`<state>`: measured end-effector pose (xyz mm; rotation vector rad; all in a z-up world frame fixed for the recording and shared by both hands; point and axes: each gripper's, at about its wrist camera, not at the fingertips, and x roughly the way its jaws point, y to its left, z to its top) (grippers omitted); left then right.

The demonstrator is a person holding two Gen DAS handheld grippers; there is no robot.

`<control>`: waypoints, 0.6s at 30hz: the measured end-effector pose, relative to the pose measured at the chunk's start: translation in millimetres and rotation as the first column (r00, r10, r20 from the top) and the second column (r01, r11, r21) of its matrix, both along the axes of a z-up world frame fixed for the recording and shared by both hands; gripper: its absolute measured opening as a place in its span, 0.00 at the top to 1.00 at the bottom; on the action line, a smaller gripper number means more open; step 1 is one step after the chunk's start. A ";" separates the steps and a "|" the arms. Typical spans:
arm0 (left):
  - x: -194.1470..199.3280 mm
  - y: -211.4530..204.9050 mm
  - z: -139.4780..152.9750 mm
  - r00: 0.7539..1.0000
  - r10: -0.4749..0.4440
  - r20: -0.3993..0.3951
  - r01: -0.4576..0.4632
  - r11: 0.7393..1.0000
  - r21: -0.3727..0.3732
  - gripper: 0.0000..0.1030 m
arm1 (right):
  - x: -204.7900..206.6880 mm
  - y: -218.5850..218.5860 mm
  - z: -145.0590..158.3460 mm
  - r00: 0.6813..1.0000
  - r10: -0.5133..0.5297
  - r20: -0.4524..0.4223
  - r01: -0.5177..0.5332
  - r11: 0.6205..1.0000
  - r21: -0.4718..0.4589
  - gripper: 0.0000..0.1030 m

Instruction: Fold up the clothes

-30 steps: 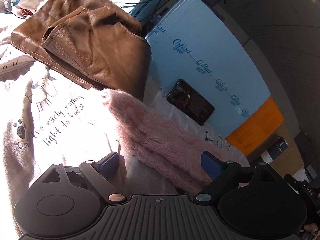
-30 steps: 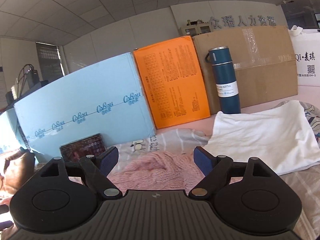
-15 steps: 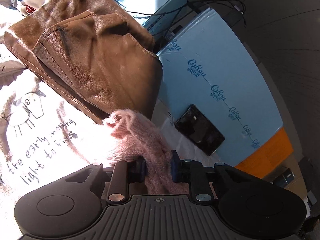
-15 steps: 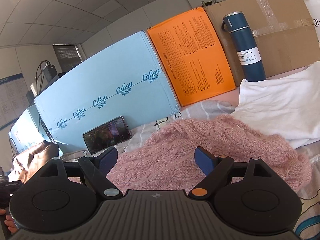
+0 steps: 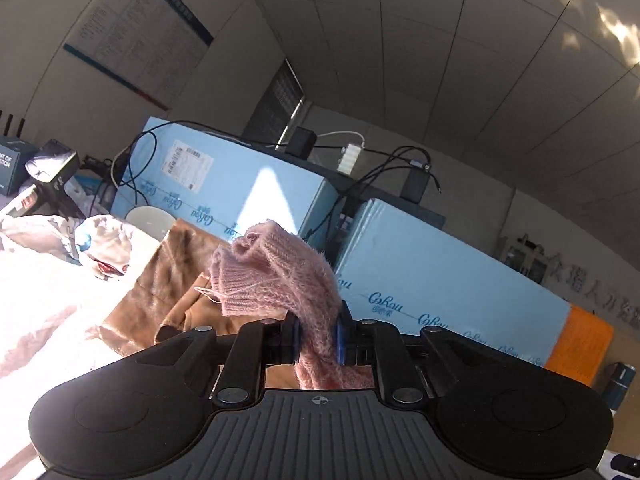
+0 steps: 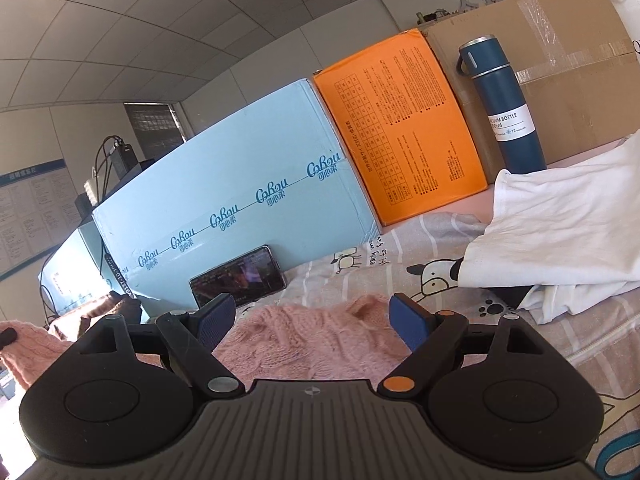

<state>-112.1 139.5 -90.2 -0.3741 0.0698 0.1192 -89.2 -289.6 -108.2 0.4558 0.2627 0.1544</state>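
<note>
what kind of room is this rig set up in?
Probably an office or storeroom used as a makeshift folding station, not a home. A notice board hangs on the wall, shipping boxes line the back, and a cartoon-print sheet covers the work surface.

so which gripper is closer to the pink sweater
Left. The left gripper is shut on the pink sweater's cuff, touching it. The right gripper is open just above the knit, not gripping.
</note>
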 end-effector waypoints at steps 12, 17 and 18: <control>11.2 -111.2 -21.7 0.941 -0.305 -0.144 0.334 0.901 0.276 0.79 | 3.7 6.7 -1.7 0.999 0.041 -0.033 -0.042 0.999 -0.033 0.19; 17.6 -135.4 -36.7 0.879 -0.425 -0.218 0.471 0.847 0.247 0.42 | 2.8 7.5 -2.0 0.998 0.051 -0.035 -0.053 0.998 -0.037 0.19; 17.3 -137.1 -38.2 0.864 -0.451 -0.223 0.496 0.837 0.231 0.30 | 3.0 7.7 -1.9 0.998 0.052 -0.035 -0.054 0.998 -0.038 0.19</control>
